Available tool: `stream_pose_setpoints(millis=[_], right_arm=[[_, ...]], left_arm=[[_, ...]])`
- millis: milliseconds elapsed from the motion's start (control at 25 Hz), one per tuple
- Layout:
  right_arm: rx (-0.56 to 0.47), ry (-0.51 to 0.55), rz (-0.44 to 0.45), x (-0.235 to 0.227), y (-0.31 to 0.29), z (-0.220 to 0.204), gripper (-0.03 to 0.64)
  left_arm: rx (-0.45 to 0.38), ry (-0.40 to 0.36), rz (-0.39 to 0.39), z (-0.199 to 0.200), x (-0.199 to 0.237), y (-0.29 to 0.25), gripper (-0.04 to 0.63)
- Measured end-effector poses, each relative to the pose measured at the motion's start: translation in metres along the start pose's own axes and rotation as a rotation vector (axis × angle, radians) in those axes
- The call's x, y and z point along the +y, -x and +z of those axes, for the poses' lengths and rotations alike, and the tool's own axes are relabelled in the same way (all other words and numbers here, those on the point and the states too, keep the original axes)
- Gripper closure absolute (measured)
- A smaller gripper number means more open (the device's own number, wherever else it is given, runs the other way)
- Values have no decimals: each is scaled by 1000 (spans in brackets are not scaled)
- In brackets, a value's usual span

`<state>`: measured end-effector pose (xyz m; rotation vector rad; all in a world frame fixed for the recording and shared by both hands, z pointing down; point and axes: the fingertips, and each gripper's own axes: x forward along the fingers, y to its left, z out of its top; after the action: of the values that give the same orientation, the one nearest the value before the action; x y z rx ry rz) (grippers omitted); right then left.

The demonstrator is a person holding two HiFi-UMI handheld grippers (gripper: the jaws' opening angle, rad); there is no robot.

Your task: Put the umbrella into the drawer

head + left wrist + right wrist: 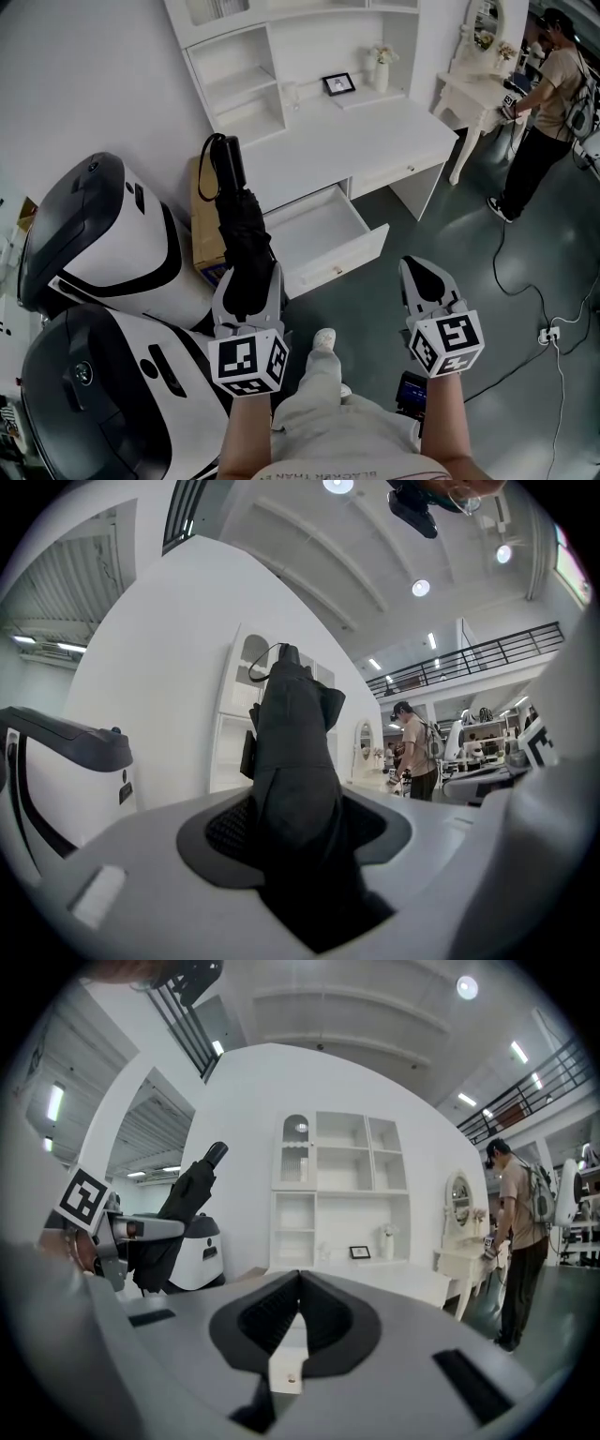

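Note:
A black folded umbrella stands up out of my left gripper, which is shut on its lower part; its handle and strap point away from me. In the left gripper view the umbrella fills the gap between the jaws. The white desk ahead has its drawer pulled open, with nothing showing inside. The umbrella is to the left of the drawer and short of it. My right gripper hangs over the floor right of the drawer, shut with nothing in it; its tips meet.
Two large white-and-black machines crowd the left side. A cardboard box leans beside the desk. A picture frame and a vase sit on the desk. A person stands by a dressing table. Cables trail on the floor.

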<state>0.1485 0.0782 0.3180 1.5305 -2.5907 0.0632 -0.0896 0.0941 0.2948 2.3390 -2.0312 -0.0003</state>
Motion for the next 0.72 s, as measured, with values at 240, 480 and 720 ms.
stream_pose_setpoints(millis=[240,480,720], right_arm=[[14,24,25,-8,-45,3,607],[31,36,20,-28,-93,7,607],[41,36,-22,-52,-143,15,607]], left_arm=[[28,5,-12,-6,12,-48,360],[46,0,-31,-9,26,-112,360],[56,17,-55,-10,42,-173,359]])
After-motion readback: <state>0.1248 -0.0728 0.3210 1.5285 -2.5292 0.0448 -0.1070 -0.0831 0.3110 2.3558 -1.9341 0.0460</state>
